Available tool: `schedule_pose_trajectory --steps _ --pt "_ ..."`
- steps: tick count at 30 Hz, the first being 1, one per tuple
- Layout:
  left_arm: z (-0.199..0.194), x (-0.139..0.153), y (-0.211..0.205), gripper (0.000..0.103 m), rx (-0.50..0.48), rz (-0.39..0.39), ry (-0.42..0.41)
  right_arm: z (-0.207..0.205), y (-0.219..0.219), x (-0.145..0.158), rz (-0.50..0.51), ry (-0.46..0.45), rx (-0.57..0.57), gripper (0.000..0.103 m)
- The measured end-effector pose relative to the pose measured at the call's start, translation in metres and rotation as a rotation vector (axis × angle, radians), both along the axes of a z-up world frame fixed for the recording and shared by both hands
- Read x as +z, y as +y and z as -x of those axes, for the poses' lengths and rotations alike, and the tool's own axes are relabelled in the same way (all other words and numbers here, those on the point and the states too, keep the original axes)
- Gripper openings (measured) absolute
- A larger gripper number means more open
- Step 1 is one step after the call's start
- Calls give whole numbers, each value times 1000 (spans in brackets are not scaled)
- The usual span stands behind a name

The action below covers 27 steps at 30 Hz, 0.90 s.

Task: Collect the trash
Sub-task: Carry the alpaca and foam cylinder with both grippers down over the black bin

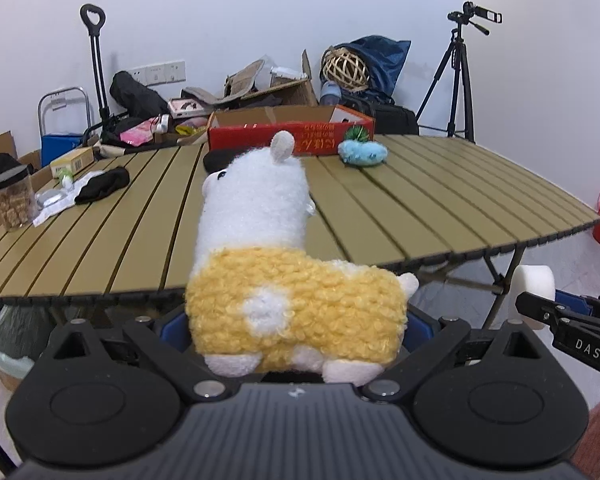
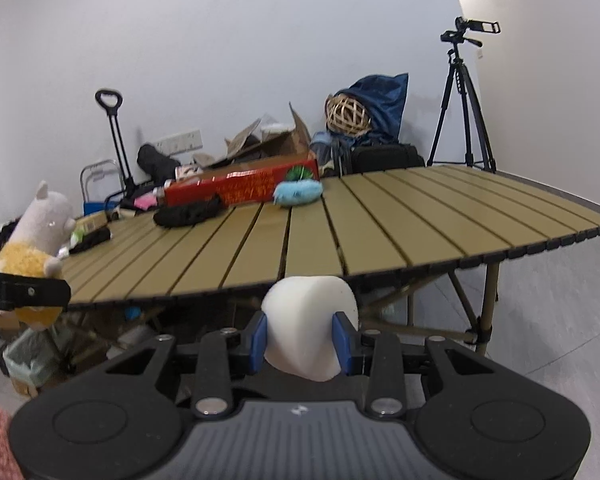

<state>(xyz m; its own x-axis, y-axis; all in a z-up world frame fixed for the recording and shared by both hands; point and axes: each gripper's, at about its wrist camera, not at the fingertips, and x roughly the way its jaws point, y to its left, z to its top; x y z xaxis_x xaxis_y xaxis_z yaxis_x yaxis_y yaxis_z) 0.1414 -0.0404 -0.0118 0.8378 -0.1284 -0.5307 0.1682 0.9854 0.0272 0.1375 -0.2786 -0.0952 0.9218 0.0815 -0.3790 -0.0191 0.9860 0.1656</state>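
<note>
Both grippers loaded, held short of the near edge of the slatted table (image 2: pixel 380 216), below its top

Left gripper (image 1: pixel 296 332): jaws clamped on a plush alpaca (image 1: pixel 276 264) at its yellow body, white head sticking up and forward. Right gripper (image 2: pixel 300 338): blue pads (image 2: pixel 340 340) pressed on both sides of a white foam block (image 2: pixel 308 320), grip near its lower half

Likely step: carry both items to a bin. A bag-lined bin (image 2: pixel 32 360) shows under the table on the left, partly hidden; can't confirm it's the target

To do it well:
- keep both grips closed until each item is over the opening
- foam looks soft, so squeeze no harder or it may pinch out
- plush is top-heavy, so avoid quick rolls of the wrist
- clear the table edge and legs on the way down

Still on the table: blue fuzzy toy (image 2: pixel 298 193), black cloth (image 2: pixel 188 213), red box (image 2: pixel 240 186)
</note>
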Motion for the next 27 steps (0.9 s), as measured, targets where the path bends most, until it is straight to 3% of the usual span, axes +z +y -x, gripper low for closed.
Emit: schedule_pose_trajectory --steps 12,27 --pt "11 -51 32 99 23 -20 132 8 23 -32 59 135 46 34" --pt "-14 -109 57 98 86 -33 324 -11 49 -71 130 317 89 34"
